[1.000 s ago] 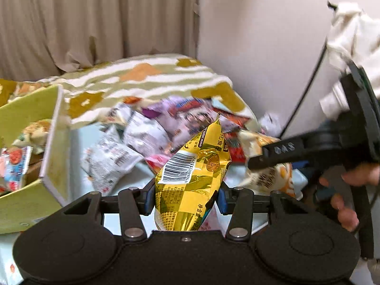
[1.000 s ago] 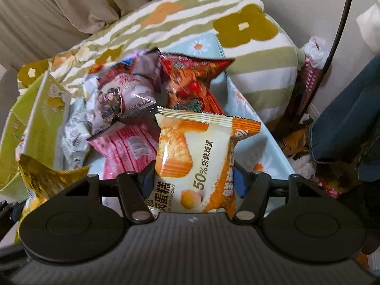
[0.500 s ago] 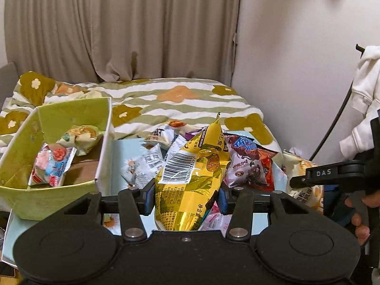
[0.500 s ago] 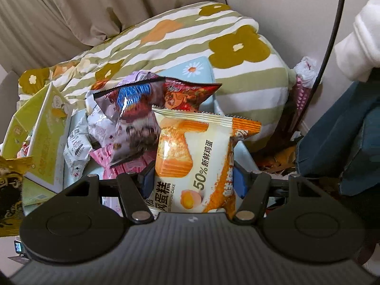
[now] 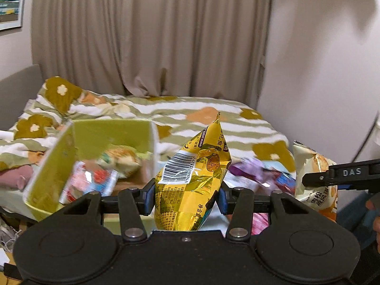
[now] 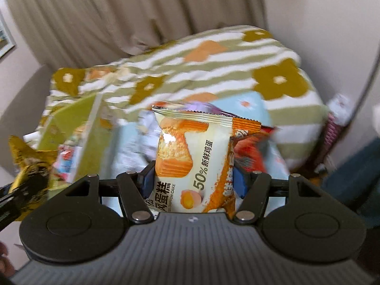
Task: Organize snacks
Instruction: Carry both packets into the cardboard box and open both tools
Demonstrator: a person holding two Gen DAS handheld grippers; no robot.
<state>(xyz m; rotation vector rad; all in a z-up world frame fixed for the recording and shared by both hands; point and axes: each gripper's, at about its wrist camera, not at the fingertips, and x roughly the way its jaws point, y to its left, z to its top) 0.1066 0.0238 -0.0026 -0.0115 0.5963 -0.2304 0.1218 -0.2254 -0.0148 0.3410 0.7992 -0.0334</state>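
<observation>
Beige pleated curtains (image 5: 152, 35) fill the upper half of the left wrist view, with a plain pale wall (image 5: 320, 71) to their right. Below them, across the middle of the frame, spreads a green-and-white striped bedspread with mustard and orange flowers (image 5: 180, 109). At middle left sits a lime-green open cardboard box (image 5: 95, 135), tilted, with a few blurred snack packets (image 5: 95, 178) lying inside it. At middle right a loose heap of purple and red snack wrappers (image 5: 256, 171) lies on the bed, smeared by motion, so single packets are hard to tell apart.

At lower centre, the left gripper (image 5: 185, 197) has its blue-padded fingers pressed against both sides of a shiny gold foil snack bag with a white barcode label (image 5: 190, 180). The bag stands upright between them, its pointed top above the fingers and level with the box's right wall.

In the right wrist view, the right gripper (image 6: 193, 182) is likewise clamped on a cream-and-orange chiffon cake packet (image 6: 190, 156), upright at frame centre, in front of the wrapper heap. That packet also shows at the right edge of the left wrist view, and the gold bag at the left edge of the right wrist view.
</observation>
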